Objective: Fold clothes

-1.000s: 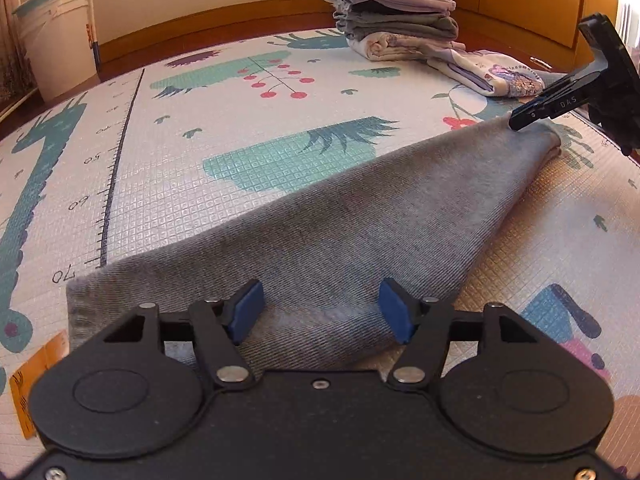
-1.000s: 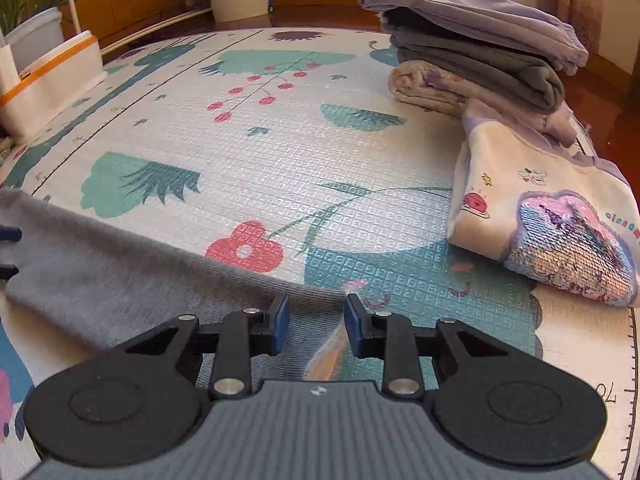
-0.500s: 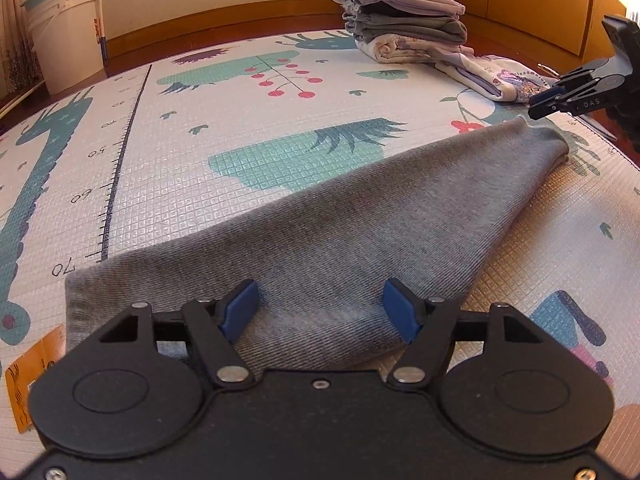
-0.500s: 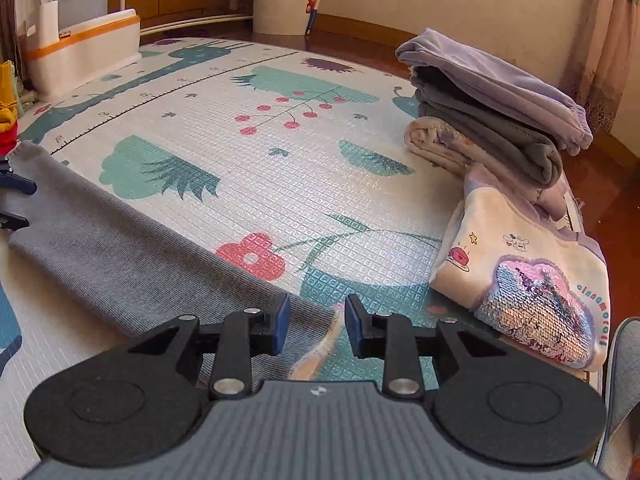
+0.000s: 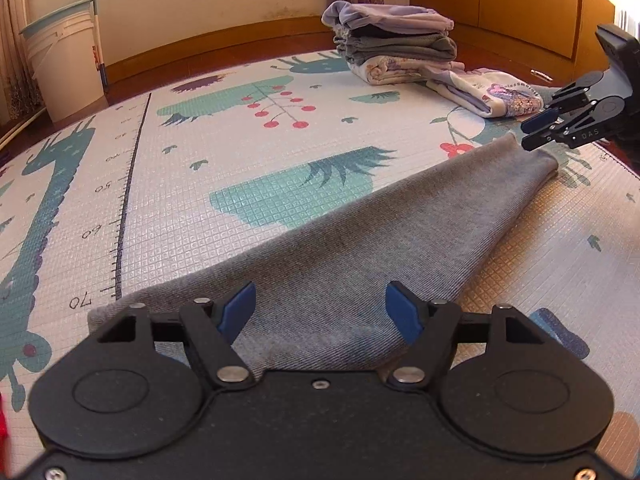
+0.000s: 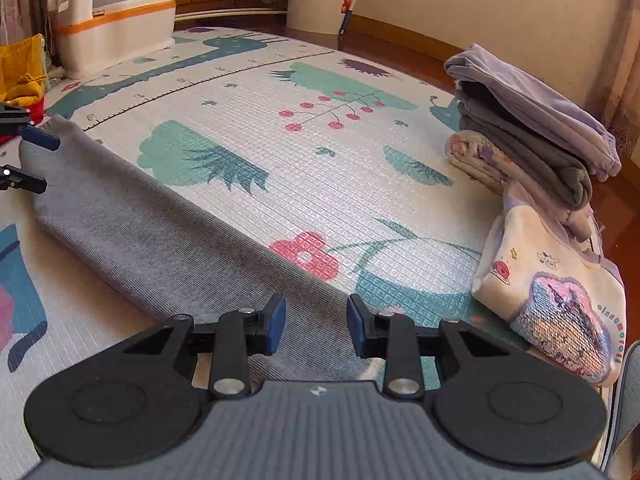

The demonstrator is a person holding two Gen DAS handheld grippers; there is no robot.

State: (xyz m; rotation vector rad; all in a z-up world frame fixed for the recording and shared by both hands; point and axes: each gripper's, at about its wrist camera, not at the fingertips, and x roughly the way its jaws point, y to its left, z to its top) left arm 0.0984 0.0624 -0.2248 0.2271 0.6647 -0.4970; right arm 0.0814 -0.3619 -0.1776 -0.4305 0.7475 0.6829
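Grey knit garment (image 5: pixel 360 240) flat on play mat (image 5: pixel 200 184), spanning both jaws. Left gripper (image 5: pixel 320 308) wide open, right gripper (image 6: pixel 316 324) open narrower; gripping nothing, seemingly hovering.

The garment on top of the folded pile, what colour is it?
Pale lilac; the top garment of the folded pile shows best in the right wrist view.

2 low wrist views facing each other, sharing grey cloth (image 5: pixel 360 248), mat (image 6: pixel 320 168)

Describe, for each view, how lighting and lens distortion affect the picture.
Left wrist view: warm sunlight on the play mat beside the grey garment, glare top right, mat edges bowed. Right wrist view: softer light, folded stack sharp, dark fisheye corners.
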